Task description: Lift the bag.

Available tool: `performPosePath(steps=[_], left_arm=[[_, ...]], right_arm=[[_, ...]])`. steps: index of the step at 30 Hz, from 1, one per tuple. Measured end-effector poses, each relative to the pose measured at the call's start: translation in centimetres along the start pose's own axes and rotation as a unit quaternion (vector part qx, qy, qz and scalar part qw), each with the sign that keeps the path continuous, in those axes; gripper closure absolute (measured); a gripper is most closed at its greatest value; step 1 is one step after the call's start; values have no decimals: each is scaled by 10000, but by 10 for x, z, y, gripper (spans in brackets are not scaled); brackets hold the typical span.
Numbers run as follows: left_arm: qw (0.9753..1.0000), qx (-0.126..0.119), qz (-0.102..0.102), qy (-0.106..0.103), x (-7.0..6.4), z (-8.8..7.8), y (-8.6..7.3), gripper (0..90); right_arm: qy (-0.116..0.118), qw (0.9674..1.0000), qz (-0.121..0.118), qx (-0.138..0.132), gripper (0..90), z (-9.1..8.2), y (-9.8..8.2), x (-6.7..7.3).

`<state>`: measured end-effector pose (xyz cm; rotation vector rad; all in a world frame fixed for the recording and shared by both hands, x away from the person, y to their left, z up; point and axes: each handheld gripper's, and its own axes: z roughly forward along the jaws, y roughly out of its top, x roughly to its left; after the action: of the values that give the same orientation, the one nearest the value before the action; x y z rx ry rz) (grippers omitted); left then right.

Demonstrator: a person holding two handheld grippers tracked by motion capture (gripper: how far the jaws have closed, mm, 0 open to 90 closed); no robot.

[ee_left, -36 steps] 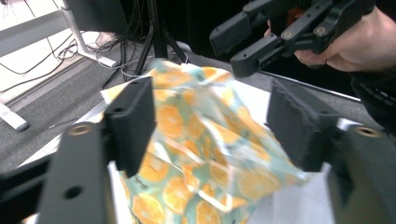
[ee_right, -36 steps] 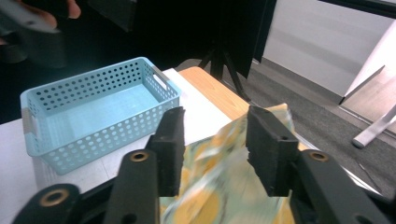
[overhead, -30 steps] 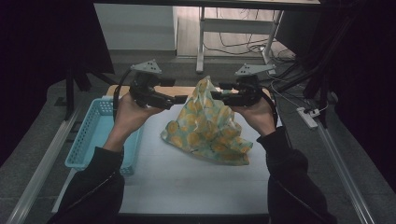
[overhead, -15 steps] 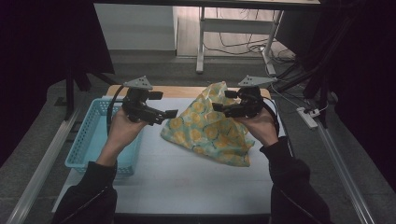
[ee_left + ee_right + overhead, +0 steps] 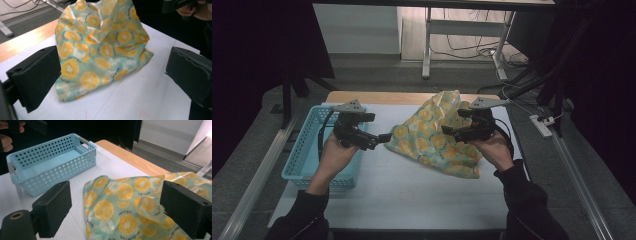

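Note:
A teal cloth bag [image 5: 432, 137] printed with orange slices lies slumped on the white table, its top crumpled upward at the back. My left gripper [image 5: 379, 141] hovers just left of the bag's edge. Its jaws have just been opening and stand wide, with the bag [image 5: 100, 50] ahead of them and untouched. My right gripper [image 5: 451, 135] sits over the bag's right part. Its jaws have also just been opening, and the cloth [image 5: 120, 215] lies below and between the pads without being pressed.
A light blue perforated basket [image 5: 307, 150] stands at the table's left edge, beside my left hand; it looks empty in the right gripper view [image 5: 50, 162]. Bare white tabletop [image 5: 412, 190] stretches toward the front. A wooden strip runs along the far edge.
Both hands have come down toward the table. The bag, held up between the two grippers before, now rests on the table, and both pairs of jaws have opened off it.

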<state>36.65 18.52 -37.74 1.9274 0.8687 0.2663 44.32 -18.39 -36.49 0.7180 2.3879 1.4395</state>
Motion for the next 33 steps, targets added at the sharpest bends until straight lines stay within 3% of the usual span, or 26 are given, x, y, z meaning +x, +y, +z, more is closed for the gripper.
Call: performPosePath(steps=[14,33], left_arm=[[9997,117,-117,190,-12,-9,-50,0],[9983,260,-286,444,-32,-27,-114,0]], right_arm=[[-48,9999,-88,101,12,-10,-43,20],[-186,9994,227,187,5,-35,-106,29]])
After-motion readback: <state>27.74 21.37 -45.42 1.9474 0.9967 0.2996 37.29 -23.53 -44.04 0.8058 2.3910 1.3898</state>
